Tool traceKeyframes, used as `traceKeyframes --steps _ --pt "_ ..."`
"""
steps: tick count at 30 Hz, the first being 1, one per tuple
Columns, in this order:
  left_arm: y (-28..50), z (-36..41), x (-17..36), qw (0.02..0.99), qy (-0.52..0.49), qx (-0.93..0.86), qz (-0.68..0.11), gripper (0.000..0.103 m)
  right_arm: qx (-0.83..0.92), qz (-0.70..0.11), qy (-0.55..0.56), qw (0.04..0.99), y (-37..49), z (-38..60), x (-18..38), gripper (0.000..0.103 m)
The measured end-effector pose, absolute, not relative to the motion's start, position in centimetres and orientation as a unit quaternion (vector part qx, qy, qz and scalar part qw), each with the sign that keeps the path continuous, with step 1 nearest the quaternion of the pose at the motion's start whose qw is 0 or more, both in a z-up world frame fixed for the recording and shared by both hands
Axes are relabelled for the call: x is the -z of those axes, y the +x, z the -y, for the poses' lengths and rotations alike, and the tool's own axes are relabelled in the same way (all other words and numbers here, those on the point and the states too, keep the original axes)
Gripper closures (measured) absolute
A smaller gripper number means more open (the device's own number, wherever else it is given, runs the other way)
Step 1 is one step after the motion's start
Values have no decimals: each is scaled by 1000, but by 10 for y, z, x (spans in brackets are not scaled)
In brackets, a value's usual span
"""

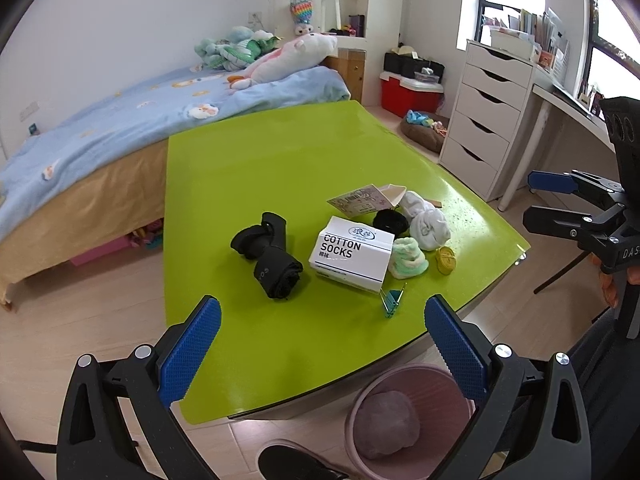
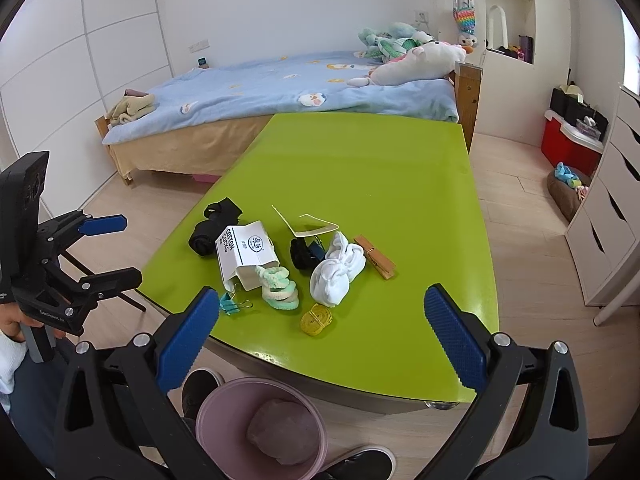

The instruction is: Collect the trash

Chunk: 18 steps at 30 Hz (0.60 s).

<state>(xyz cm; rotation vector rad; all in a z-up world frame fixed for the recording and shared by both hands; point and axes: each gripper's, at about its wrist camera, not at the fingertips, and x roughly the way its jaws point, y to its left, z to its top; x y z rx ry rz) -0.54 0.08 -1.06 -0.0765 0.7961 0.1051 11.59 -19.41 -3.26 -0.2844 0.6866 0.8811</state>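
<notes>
A white "COTTON SOCKS" box [image 1: 351,254] [image 2: 246,254] lies on the green table [image 1: 280,160] [image 2: 380,160] among black socks [image 1: 272,256] [image 2: 210,228], a white sock bundle [image 1: 426,220] [image 2: 336,270], a green fluffy sock [image 1: 408,259] [image 2: 280,284], a paper card [image 1: 358,202] [image 2: 314,226], a yellow band [image 1: 446,259] [image 2: 317,320], a teal binder clip [image 1: 392,300] [image 2: 232,304] and a wooden clothespin [image 2: 376,257]. A pink bin [image 1: 400,416] [image 2: 260,428] stands on the floor below the table's near edge. My left gripper [image 1: 322,354] [image 2: 108,250] and right gripper [image 2: 322,344] [image 1: 548,202] are open and empty, hovering at the near edge.
A bed with a blue blanket [image 1: 120,120] [image 2: 280,84] stands beyond the table. A white drawer unit [image 1: 484,116] [image 2: 612,216], a red box [image 1: 408,94] [image 2: 568,144] and a pet bed [image 1: 424,132] [image 2: 568,192] are to the right. A shoe [image 1: 292,462] is beside the bin.
</notes>
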Motion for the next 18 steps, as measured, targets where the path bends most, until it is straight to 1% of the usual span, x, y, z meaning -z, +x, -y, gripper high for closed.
traceKeyframes --steps 18 --pt "-7 -10 8 926 -53 -54 -370 5 -419 -338 -129 833 119 195 36 3"
